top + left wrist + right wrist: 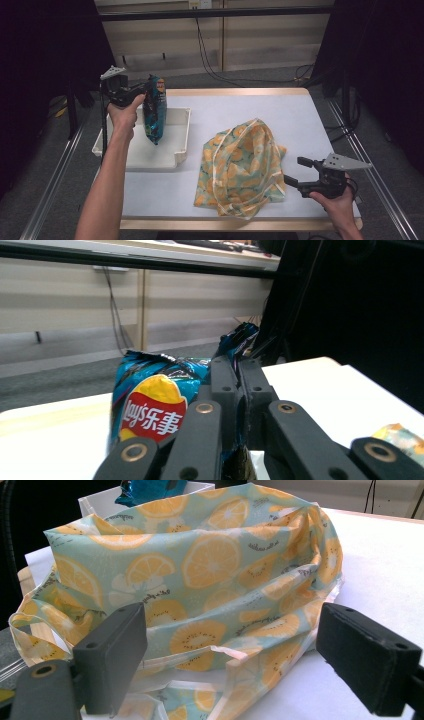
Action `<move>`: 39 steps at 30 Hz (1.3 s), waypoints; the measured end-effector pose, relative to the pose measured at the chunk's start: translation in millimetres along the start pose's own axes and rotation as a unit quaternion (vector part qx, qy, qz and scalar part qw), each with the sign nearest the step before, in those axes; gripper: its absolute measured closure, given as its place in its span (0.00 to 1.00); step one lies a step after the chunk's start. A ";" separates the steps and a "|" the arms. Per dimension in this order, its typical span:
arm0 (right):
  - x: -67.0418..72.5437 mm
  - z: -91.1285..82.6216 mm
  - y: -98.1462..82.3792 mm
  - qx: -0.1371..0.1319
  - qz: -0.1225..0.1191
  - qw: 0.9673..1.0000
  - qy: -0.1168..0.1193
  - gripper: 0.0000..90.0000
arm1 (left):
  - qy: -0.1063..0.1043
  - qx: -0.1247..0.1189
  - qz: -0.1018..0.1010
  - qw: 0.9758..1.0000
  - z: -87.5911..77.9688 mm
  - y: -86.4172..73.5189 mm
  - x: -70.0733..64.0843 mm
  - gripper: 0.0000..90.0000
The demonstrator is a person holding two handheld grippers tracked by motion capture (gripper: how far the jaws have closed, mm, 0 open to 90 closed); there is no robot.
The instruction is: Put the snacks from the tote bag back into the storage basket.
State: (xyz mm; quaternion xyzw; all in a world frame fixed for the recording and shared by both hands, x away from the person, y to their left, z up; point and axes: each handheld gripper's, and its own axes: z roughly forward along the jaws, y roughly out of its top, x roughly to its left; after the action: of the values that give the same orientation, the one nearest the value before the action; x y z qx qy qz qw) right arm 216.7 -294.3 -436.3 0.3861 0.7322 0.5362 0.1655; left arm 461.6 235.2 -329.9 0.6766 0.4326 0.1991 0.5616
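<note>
I am viewing the white table (240, 107), which is bearing a fruit-print cloth bag (243, 167) lying crumpled near its front edge. Left of it a white tray (181, 145) is sitting. My left gripper (145, 95) is gripping a blue crisp packet (155, 112), hanging upright above the tray. My right gripper (295, 172) is resting just beside the bag, jaws standing wide around nothing.

left gripper (141, 91) clamping chip bag (155, 111) above white tray (170, 156), fruit-print bag (243, 167) nearby
</note>
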 end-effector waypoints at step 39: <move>-8.2 6.9 2.9 0.003 0.003 1.000 0.004 0.15 | -0.075 0.036 -0.017 0.996 51.3 -20.2 -30.9 0.80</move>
State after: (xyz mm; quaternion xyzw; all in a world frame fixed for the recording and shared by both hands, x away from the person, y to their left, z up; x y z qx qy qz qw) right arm 227.6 -295.5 -437.6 0.3865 0.7335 0.5356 0.1602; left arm 476.2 179.9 -357.0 0.7022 0.4073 0.1226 0.5709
